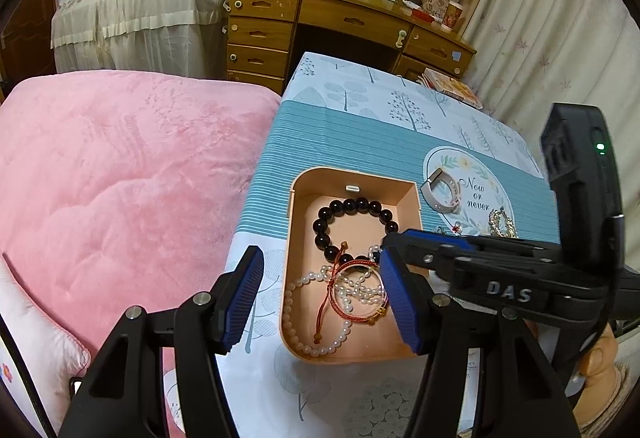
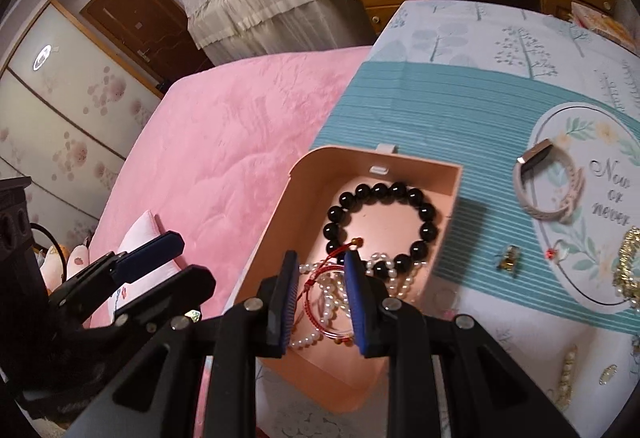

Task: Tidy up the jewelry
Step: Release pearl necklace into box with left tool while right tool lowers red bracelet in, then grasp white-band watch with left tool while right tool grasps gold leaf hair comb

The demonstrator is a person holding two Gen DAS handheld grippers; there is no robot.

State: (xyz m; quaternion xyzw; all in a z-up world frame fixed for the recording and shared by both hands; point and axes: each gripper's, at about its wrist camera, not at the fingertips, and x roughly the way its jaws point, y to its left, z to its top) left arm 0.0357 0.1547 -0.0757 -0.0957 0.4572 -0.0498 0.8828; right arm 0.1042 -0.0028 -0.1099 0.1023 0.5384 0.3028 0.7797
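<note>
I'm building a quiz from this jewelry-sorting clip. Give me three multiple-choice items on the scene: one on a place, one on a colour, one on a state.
1. Where does the black bead bracelet lie?
A. inside the peach box
B. on the pink blanket
C. on the round print

2. What colour is the thin cord bracelet in the box?
A. green
B. red
C. blue

3. How does the right gripper stand?
A. clamped on the wristband
B. jaws apart over the box, holding nothing
C. clamped on the box wall

Key: 1 A, the beads rest on the floor of the peach box. 2 B, the cord is red among the pearl strands. 3 B, both pads stand clear above the jewelry; the wristband lies off on the tablecloth.
</note>
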